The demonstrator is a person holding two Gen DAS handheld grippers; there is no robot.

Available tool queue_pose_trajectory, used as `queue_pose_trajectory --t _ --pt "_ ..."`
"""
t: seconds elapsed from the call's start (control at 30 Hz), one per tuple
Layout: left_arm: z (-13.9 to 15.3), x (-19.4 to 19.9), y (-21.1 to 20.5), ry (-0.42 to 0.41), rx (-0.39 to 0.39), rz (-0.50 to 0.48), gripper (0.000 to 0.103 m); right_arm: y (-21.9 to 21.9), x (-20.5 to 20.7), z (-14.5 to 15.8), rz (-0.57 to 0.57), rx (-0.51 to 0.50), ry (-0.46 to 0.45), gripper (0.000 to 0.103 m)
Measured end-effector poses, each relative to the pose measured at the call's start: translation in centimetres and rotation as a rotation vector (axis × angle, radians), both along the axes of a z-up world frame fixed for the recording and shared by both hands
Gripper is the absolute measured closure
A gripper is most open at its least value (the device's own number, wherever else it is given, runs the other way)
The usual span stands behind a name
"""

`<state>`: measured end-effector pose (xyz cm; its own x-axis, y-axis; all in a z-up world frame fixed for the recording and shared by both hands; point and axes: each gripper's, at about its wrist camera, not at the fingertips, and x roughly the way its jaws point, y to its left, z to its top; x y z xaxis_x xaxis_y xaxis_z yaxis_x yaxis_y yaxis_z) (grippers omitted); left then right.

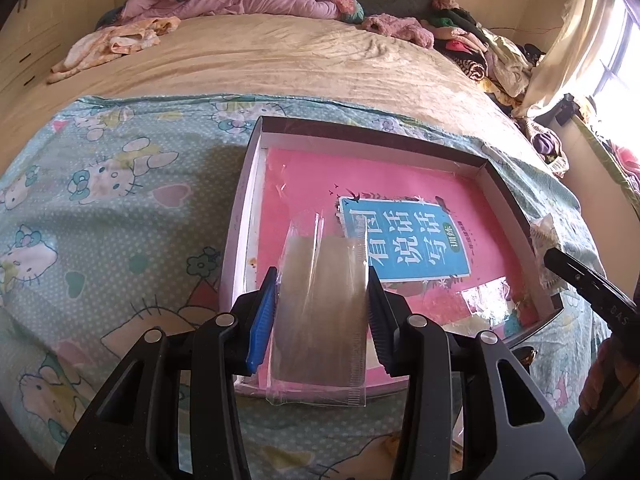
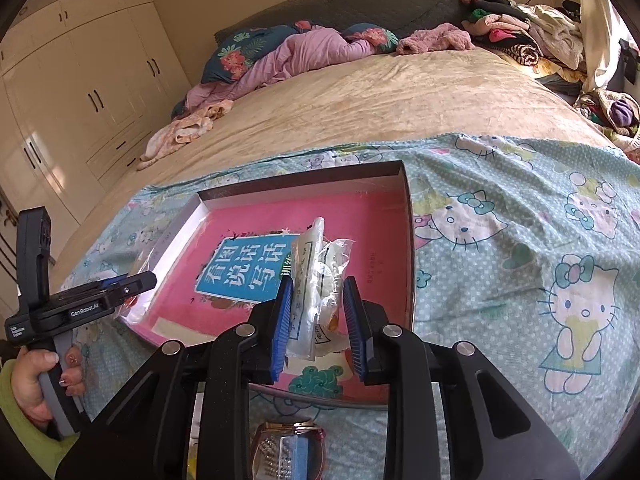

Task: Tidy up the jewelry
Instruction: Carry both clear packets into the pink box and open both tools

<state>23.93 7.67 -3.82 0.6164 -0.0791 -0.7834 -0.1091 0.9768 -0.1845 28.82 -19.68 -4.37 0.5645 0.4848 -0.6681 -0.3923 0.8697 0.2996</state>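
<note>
Left tool [image 1: 322, 304] clamped on clear flat plastic bag [image 1: 320, 320], held over near edge of shallow box [image 1: 504, 196]. Right tool [image 2: 318, 320] squeezed tight on crumpled plastic pouch [image 2: 320, 284] with pale jewelry bits inside, above pink book [image 2: 256, 268] lying in box. Box sits on cartoon-cat sheet [image 2: 520, 240] on bed.

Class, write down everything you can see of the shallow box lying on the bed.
The shallow box is an open rectangular tray, seemingly of card, with dark outer walls and pale inner walls. It lies flat on the cartoon-cat sheet. A pink book with a blue title panel covers most of its floor, with clear plastic scraps on it. The left gripper holds an empty clear bag above its near edge; the right gripper holds a filled bag over it.
</note>
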Motion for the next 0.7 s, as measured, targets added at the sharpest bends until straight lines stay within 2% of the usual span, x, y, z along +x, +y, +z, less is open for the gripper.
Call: queue_pose_trajectory --t 0.3,0.43,0.6,0.7 --pt "-0.8 0.3 -0.3 0.018 0.009 -0.011 0.069 0.4 0.3 -2.3 -0.011 -0.044 0.039 0.078" --pt "-0.9 0.3 -0.4 0.022 0.005 -0.012 0.069 0.3 -0.1 -2.3 -0.018 -0.054 0.032 0.076" --pt "-0.8 0.2 -0.5 0.021 0.009 -0.012 0.069 -0.5 -1.0 -1.4 -0.035 -0.032 0.005 0.06" --pt "-0.8 0.2 -0.5 0.025 0.01 -0.012 0.069 -1.1 -1.7 -0.5 -0.043 -0.021 -0.012 0.056"
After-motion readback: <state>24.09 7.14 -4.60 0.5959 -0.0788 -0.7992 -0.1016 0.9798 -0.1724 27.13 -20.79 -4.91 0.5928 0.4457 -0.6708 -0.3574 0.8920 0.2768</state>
